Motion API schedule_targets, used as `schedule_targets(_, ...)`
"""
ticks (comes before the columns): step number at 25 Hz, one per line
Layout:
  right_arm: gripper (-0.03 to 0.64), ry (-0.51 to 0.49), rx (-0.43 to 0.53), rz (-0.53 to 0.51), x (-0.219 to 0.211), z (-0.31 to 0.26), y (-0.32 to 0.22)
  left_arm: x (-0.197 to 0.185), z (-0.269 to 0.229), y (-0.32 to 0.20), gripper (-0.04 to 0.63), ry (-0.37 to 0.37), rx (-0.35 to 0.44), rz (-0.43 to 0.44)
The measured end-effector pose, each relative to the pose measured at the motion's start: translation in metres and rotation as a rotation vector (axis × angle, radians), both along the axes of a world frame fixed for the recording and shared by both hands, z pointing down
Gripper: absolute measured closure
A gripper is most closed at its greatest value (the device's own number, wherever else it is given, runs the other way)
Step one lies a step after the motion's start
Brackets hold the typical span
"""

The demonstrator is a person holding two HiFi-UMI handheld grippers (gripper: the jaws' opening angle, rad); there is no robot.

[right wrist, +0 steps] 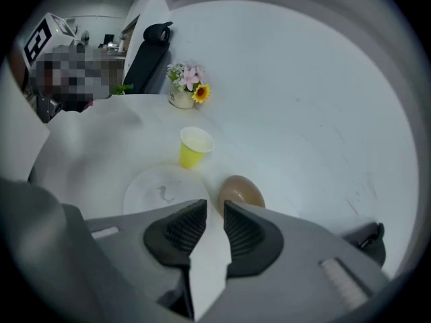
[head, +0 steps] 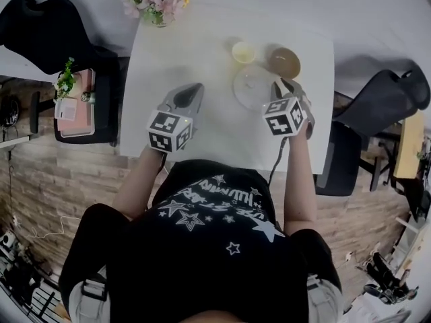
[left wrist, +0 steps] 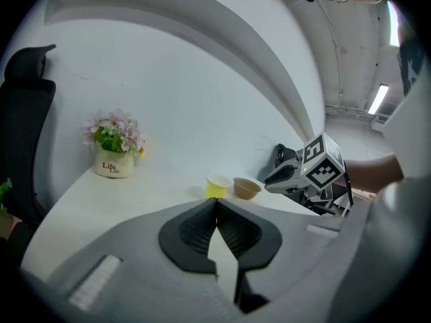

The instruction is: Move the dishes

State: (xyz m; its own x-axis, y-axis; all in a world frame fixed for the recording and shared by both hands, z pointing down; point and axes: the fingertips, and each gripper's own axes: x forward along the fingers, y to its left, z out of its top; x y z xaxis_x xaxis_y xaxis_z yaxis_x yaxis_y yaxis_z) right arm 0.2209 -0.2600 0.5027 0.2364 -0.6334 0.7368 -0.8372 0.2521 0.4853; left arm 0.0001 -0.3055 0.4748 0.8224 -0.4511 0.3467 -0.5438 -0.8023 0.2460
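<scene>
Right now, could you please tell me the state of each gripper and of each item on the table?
left gripper: shut, empty.
right gripper: open, nothing between its jaws.
yellow cup: upright on the table.
brown bowl: upright, beside the plate.
plate: lying flat on the table.
flower pot: upright near the table's far edge.

The cream flower pot [left wrist: 112,165] at the far corner of the table [left wrist: 158,184] bears the word "Life" in dark letters, with a smaller line beneath it, too small to read. The person's black shirt [head: 215,204] carries a white printed line among stars, seen upside down and not legible. The two marker cubes [head: 170,131] show black-and-white square code patterns.
</scene>
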Motion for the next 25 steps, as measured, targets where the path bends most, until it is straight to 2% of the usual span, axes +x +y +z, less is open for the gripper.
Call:
schedule_targets(4,0.556,-0.03,0.063,0.087,0.006,-0.009,0.02,0.007,0.001,0.005,0.584,-0.012,0.024,0.055)
schedule_targets(9,0.611,-0.076,0.129,0.145,0.016,-0.025,0.056,0.015,-0.012,0.032,0.586,-0.009,0.043,0.06)
schedule_targets(25,0.612,-0.15,0.176,0.016,-0.005,-0.035,0.188,0.017,-0.031,0.194,0.586,-0.043,0.101,-0.016)
